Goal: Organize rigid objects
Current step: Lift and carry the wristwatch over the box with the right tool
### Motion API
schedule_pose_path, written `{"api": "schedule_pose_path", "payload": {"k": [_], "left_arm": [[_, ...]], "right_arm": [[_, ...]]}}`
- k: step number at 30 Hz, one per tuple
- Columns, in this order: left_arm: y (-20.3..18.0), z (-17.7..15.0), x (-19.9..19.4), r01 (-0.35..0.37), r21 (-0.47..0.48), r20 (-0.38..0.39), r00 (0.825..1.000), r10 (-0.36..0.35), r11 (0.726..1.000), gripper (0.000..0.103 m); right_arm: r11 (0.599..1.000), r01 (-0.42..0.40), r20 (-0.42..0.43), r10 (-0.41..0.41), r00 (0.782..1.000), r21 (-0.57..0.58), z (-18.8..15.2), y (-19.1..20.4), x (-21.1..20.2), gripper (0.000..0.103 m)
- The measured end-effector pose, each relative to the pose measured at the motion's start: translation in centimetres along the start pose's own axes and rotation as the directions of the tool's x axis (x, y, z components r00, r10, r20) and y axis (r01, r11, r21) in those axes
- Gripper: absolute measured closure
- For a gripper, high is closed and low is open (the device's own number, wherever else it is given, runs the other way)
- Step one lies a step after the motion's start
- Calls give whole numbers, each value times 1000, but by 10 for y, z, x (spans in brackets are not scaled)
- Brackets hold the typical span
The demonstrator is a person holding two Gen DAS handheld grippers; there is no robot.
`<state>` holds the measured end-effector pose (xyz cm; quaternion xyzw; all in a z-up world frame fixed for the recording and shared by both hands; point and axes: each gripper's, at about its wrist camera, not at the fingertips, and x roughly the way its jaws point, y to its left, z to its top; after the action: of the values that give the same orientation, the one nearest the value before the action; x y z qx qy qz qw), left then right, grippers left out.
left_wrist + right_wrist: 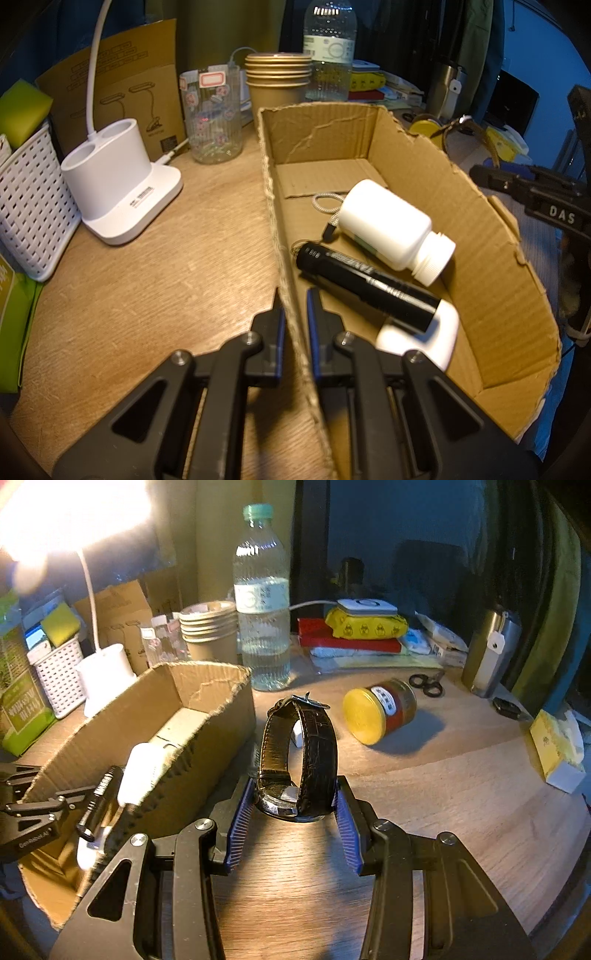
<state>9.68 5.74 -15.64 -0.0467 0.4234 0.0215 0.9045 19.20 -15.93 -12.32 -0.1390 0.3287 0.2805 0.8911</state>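
The left tool [293, 295] pinches the cardboard box [480, 236] wall, apparently steadying it. The right tool [295, 794], half open, clamps a leather-strapped wristwatch [299, 753] clear of the table [443, 775] beside the box, likely bound for the flashlight [365, 284] and white pill bottle [391, 229] inside.

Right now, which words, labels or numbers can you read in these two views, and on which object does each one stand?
"DAS": on the right gripper, seen from the left wrist view.
Flashlight: white lettering, too blurred to read.
Water bottle label: too small.
Green box: print not readable.
Jar label: too small.
Lamp base sticker: too small.
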Motion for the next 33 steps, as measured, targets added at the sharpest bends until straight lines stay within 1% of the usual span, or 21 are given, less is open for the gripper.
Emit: {"api": "schedule_pose_path", "payload": {"k": [18, 26, 33], "left_arm": [[0, 0, 0, 0, 0, 0, 1000, 0, 1000, 92], [0, 0, 0, 0, 0, 0, 1000, 0, 1000, 92], [0, 0, 0, 0, 0, 0, 1000, 0, 1000, 92]], "right_arm": [[996, -46, 89, 53, 995, -79, 24, 40, -34, 57], [990, -81, 88, 92, 992, -119, 30, 59, -32, 57], [984, -98, 62, 108, 992, -149, 29, 76, -18, 57]]}}
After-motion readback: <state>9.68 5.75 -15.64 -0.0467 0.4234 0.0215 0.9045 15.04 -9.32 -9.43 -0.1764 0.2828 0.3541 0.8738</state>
